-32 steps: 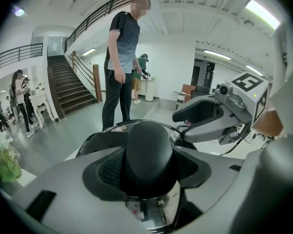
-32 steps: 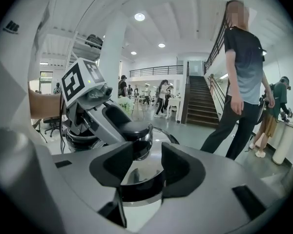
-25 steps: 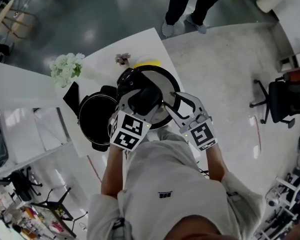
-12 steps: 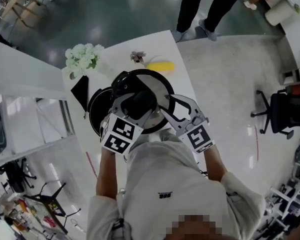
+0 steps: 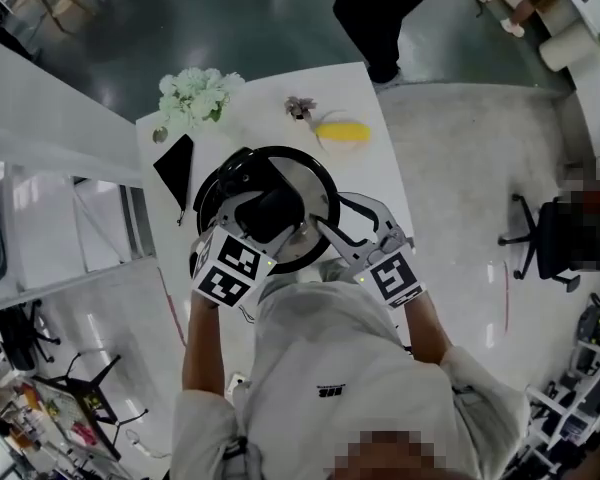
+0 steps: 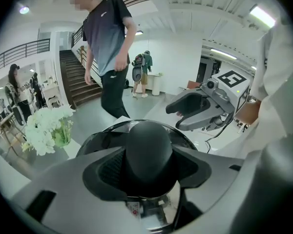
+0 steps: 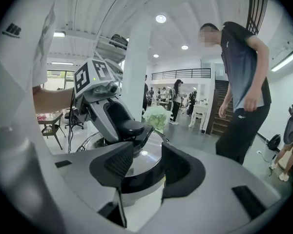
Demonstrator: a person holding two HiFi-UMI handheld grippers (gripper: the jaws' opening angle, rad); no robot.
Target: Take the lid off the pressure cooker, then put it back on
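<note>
My left claw (image 5: pixel 264 215) is clenched on the knob (image 6: pixel 149 152) of the lid (image 5: pixel 308 181). My right claw (image 5: pixel 330 228) is released, jaws astride the lid's rim at 4 o'clock, above the desk (image 5: pixel 265 93).

Black-knobbed steel lid (image 5: pixel 315 193) hovers level over the pressure cooker (image 5: pixel 204 203).
</note>
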